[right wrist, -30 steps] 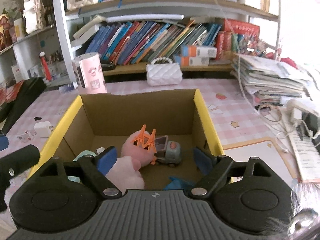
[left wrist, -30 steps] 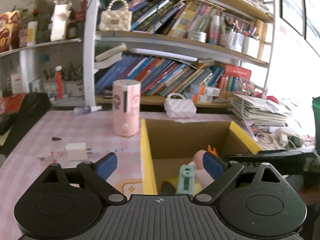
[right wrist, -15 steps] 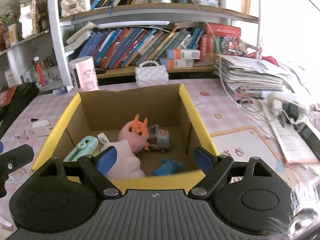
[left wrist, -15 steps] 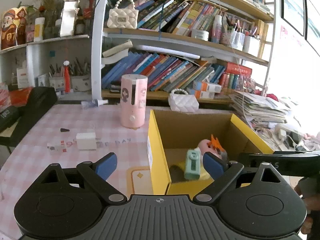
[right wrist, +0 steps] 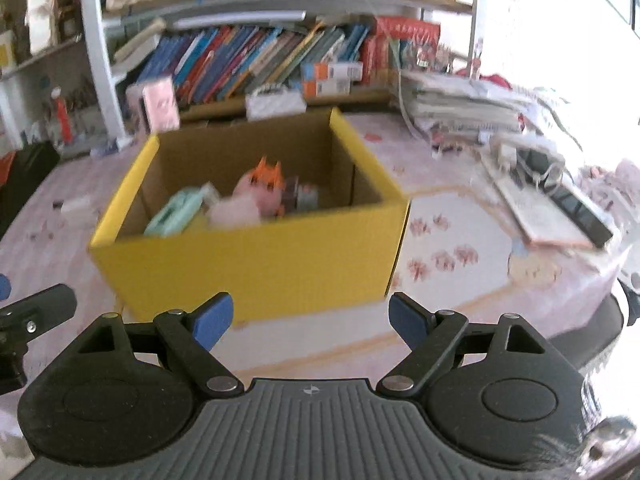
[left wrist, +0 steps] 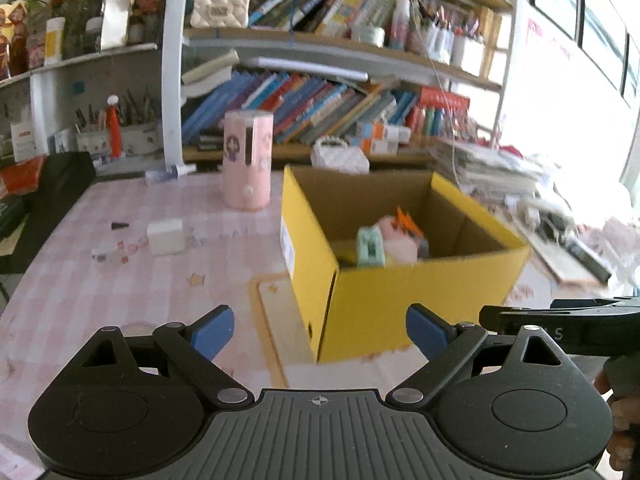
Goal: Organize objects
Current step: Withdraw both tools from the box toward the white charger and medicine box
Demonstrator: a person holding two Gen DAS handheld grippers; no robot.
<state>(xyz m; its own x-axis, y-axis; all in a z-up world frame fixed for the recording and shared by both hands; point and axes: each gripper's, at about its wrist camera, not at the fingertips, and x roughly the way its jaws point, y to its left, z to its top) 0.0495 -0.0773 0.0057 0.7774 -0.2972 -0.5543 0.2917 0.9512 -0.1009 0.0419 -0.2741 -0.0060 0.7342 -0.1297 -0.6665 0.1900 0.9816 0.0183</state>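
Both grippers hung empty with jaws apart, the left gripper (left wrist: 319, 330) and right gripper (right wrist: 310, 320) short of the yellow box (right wrist: 256, 256) mid-worktop. Toys sat gathered inside it, presumably already tidied; a white block (left wrist: 165, 237) lay loose toward the left edge.

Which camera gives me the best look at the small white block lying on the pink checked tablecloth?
The left wrist view: the small white block sits in plain sight left of the yellow cardboard box, only mildly blurred. The right wrist view shows it only as a smeared pale shape at its left edge.
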